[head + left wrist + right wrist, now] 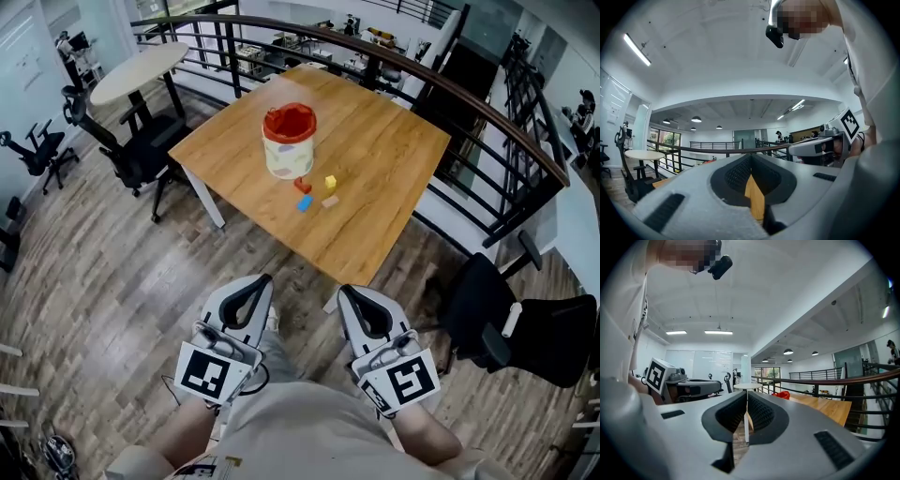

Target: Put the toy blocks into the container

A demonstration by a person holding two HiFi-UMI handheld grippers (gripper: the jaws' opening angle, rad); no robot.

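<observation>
**Toy blocks: four, loose on the worktop beside one container**

Toy blocks, count four: one red block [302, 186], one yellow block [330, 182], one blue block [305, 203], one tan block [330, 201]. All four lie in a close cluster on the wooden worktop [394, 169], on the side of the container facing the person. The red block is the nearest to the container's base.

Container [289, 141], count one: cream tub with a red rim, upright, near the middle of the worktop.

Grippers, count two: left gripper [267, 277] and right gripper [342, 289], side by side low in front of the person. Both point toward the worktop's near corner, well apart from the blocks. The fingers [684, 197] of each are pressed together at the tips, with nothing between them.

Surroundings: one round white table [141, 70], one black railing [469, 103], one black office chair [127, 150] at the worktop's left, and one more [525, 333] at near right.
</observation>
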